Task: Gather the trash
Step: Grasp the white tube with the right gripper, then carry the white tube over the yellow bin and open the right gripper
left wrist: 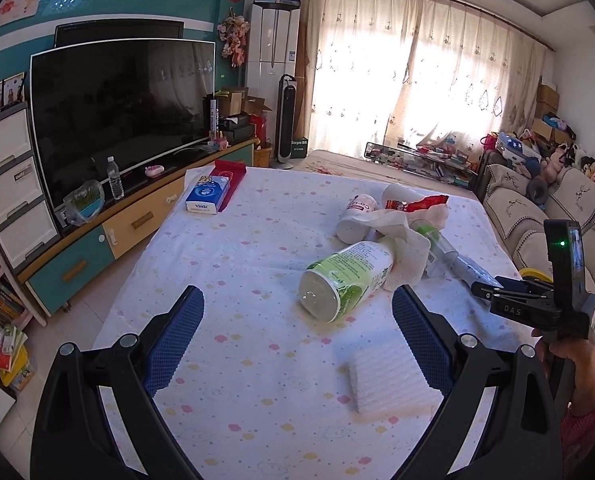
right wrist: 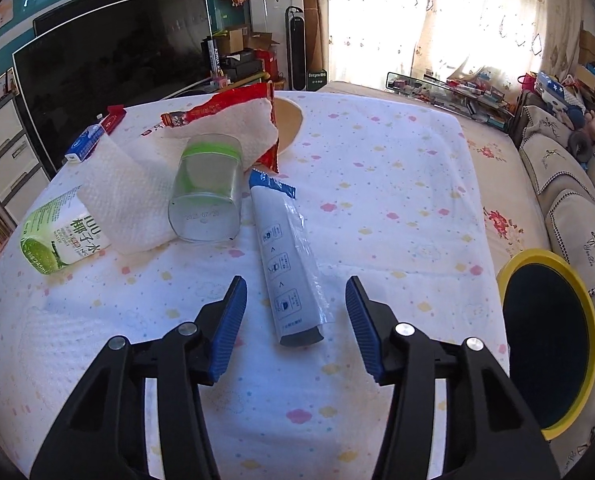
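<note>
Right claw (right wrist: 295,304) spread apart, straddling near end of long blue-white plastic sachet (right wrist: 287,256) on worktop (right wrist: 397,200). Left claw (left wrist: 297,328) apart, empty.

The left hand-held gripper (left wrist: 297,332) hovers with its blue-padded fingers (left wrist: 175,340) spread wide, nothing between them. The right hand-held gripper (right wrist: 295,324) is likewise spread, its fingers (right wrist: 229,328) apart and empty. In the left wrist view, the person's right hand (left wrist: 565,354) grips the right tool's handle.
</note>
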Motion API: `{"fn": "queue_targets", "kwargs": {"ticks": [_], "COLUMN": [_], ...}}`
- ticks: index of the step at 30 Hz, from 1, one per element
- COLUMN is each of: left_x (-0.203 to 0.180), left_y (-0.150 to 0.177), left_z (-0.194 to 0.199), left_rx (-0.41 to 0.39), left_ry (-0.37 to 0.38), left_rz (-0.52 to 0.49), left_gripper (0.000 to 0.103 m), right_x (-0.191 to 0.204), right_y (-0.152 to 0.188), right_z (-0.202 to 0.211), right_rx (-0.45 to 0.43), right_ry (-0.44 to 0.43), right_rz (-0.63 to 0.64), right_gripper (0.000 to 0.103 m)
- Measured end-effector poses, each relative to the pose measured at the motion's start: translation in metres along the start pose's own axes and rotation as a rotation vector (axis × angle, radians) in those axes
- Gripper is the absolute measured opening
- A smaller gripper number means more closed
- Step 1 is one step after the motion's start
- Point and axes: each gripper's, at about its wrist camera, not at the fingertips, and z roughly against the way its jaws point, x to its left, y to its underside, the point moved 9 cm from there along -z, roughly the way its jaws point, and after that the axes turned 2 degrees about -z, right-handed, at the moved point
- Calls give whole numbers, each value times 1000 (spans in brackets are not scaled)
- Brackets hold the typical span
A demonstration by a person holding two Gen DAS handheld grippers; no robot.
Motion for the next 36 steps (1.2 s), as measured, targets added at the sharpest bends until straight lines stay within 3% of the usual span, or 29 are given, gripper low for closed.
{"fn": "queue_targets", "kwargs": {"ticks": [4, 9, 21, 26, 36], "left_x": [-5, -9, -16, -23, -33], "left_y": [2, 3, 6, 9, 13], "left_z": [-4, -7, -11, -14, -18], "left_rx": [11, 18, 31, 41, 57], "left_ry": [9, 14, 26, 32, 32], "left_rz": [0, -2, -15, -31, -49], "left_gripper": [94, 94, 94, 94, 94], "right_x": [2, 1, -5, -38, -159], "right_y": [1, 1, 8, 15, 36], "right_z": [-5, -5, 37, 59, 75], "right_rx": [22, 20, -48, -85, -98], "right_ry": [-22, -35, -66, -33, 122], "right_rz": [2, -10, -47, -109, -311], "right_gripper": [40, 20, 17, 17, 18]}}
